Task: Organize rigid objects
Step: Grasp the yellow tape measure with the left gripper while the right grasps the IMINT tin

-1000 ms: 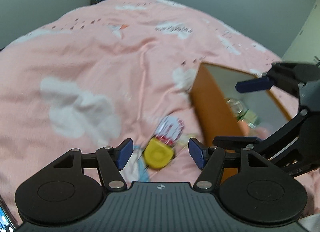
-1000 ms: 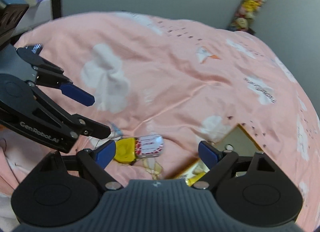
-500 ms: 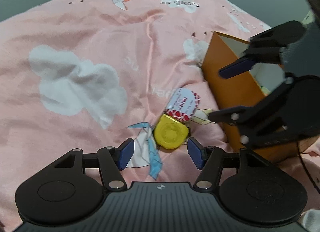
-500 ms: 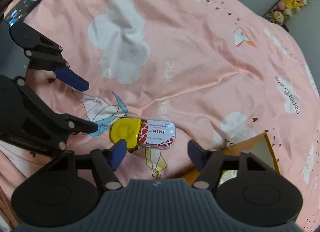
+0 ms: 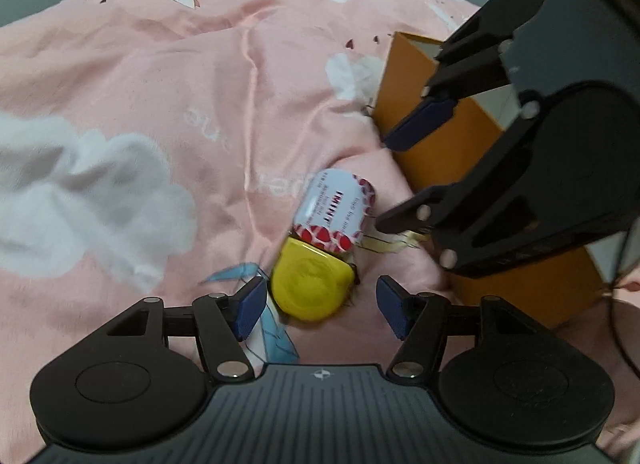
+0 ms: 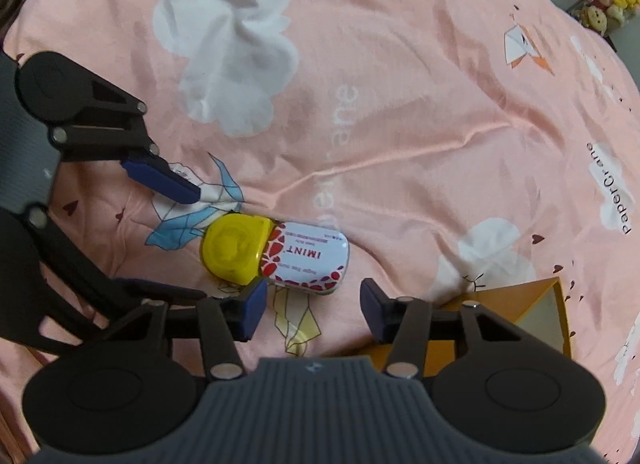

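Lying Together on the Pink Quilt: a Tin and a Yellow Case

Lying flat on the soft, wrinkled pink quilt (image 6: 400, 112), a glossy mint tin (image 6: 307, 260) with rounded corners, white lid and red petal border touches a smooth yellow plastic case (image 6: 234, 251), rounded and slightly domed. The tin's long axis runs from the yellow case toward the orange cardboard box (image 5: 436, 152), which stands just beside the pair with its open top showing a pale lining. From the left wrist view the tin (image 5: 334, 213) points away from the camera, with the yellow case (image 5: 312, 288) nearer.

The left gripper (image 5: 322, 306) is spread wide, its blue pads flanking the yellow case, the left pad just beside it; contact cannot be told. The right gripper (image 6: 312, 306) is also spread wide, hovering low near the tin and holding nothing.
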`<state>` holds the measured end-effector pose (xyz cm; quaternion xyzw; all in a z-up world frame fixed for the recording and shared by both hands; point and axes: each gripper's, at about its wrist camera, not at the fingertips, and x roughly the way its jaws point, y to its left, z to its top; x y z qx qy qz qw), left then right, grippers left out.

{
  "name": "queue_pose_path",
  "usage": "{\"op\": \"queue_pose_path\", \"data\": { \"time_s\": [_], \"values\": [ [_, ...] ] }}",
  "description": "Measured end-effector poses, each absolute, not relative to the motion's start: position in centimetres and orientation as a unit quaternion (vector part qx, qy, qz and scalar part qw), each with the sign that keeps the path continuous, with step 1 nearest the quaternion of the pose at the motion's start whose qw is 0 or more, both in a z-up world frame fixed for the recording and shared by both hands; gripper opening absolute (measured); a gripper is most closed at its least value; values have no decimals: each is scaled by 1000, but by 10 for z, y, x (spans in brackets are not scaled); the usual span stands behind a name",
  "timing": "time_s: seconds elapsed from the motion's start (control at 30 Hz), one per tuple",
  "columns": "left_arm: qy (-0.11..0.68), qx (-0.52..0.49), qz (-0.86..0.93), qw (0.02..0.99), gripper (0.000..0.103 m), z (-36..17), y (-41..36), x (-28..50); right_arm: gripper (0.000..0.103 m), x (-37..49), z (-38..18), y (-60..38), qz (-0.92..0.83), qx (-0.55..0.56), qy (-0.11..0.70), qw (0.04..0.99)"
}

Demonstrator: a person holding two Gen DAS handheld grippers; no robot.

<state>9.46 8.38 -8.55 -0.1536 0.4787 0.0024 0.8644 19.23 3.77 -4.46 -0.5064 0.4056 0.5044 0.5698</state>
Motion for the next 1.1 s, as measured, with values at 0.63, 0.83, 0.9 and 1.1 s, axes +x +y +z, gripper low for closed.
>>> {"op": "queue_pose_path", "data": {
  "time_s": [0.63,0.83,0.9,1.1],
  "values": [
    [506,-126,17,853,82,-123,70,126,57,206,-81,58,503,-504,447,541],
    [501,-157,20,851,84,-133,80,127,58,213,-91,64,492,-496,467,542],
    [500,-163,17,851,81,-135,81,127,58,216,-93,66,489,-487,480,541],
    [503,-172,22,846,76,-131,84,120,48,218,-97,68,486,-487,488,537]
  ]
}}
